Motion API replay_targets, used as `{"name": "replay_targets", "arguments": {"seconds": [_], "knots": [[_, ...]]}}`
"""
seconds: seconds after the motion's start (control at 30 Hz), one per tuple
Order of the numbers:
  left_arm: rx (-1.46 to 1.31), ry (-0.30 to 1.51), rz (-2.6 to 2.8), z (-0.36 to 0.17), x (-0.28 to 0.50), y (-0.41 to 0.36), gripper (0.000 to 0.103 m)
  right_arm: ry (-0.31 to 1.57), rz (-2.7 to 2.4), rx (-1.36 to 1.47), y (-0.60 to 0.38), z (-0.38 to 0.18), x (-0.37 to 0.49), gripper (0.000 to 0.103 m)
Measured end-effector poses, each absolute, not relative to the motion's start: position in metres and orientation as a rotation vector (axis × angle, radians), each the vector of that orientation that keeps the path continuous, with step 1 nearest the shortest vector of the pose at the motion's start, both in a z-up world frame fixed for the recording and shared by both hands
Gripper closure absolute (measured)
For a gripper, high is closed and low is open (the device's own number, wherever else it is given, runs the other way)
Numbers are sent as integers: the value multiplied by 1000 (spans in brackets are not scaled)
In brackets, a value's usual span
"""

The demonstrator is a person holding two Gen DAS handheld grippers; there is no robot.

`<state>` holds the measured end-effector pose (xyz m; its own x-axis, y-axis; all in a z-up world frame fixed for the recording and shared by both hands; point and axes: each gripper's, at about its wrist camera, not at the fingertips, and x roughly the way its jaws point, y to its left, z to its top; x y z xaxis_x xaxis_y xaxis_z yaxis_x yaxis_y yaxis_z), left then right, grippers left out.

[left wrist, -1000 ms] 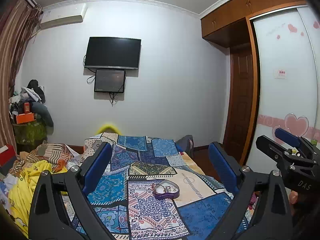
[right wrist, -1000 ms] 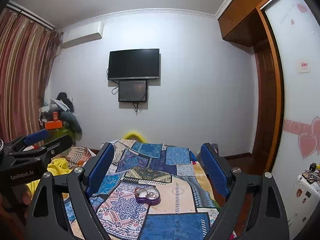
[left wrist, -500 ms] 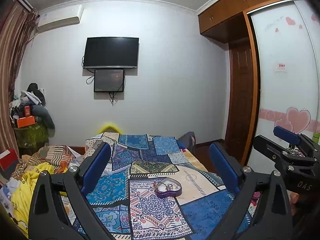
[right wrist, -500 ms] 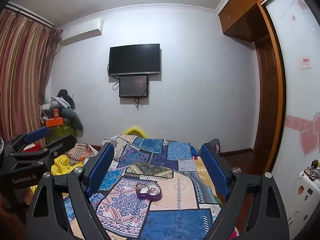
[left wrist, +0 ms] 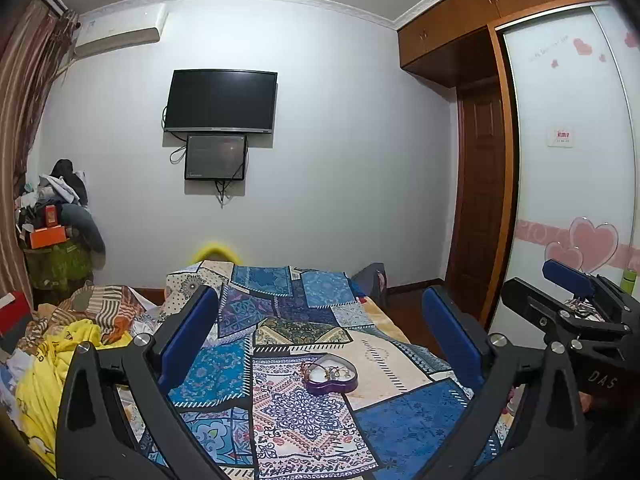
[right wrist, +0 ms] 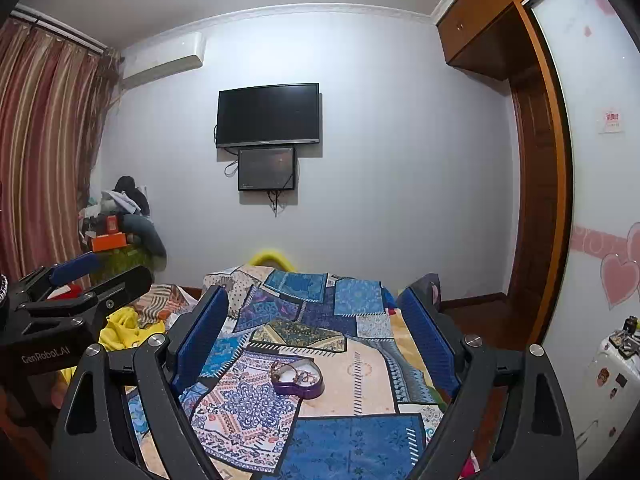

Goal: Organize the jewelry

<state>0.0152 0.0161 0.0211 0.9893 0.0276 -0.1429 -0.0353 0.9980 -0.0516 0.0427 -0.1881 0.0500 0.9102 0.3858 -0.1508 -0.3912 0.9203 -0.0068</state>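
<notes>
Both my left gripper (left wrist: 320, 324) and right gripper (right wrist: 314, 322) hang spread and empty above the bed (left wrist: 400, 424), the heart-shaped jewelry box (left wrist: 331, 374) at 6 o'clock, where a clumsy nudge on soft bedding risks spilling its tangled chains.

The far wall (left wrist: 340, 160) is plain and pale. A black TV (left wrist: 221, 101) hangs on it, with a smaller dark screen (left wrist: 215, 157) just under it. A white air conditioner (left wrist: 120, 32) sits high on the left, near the ceiling. Striped curtains (right wrist: 44, 152) hang down the left side. On the right stands a brown wooden wardrobe (left wrist: 452, 28) with a dark door (left wrist: 482, 208) and a white sliding door (left wrist: 572, 152) with pink hearts. A bed (left wrist: 280, 344) with a blue patchwork cover fills the near middle. A heap of clothes (left wrist: 60, 200) is piled in the far left corner.
</notes>
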Motion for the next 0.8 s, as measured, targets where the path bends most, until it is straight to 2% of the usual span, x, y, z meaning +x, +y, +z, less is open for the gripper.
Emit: {"name": "replay_targets", "arguments": {"seconds": [0.8], "knots": [[-58, 149, 4, 22, 16, 18, 0, 149, 392, -40, -187, 48, 42, 17]]}}
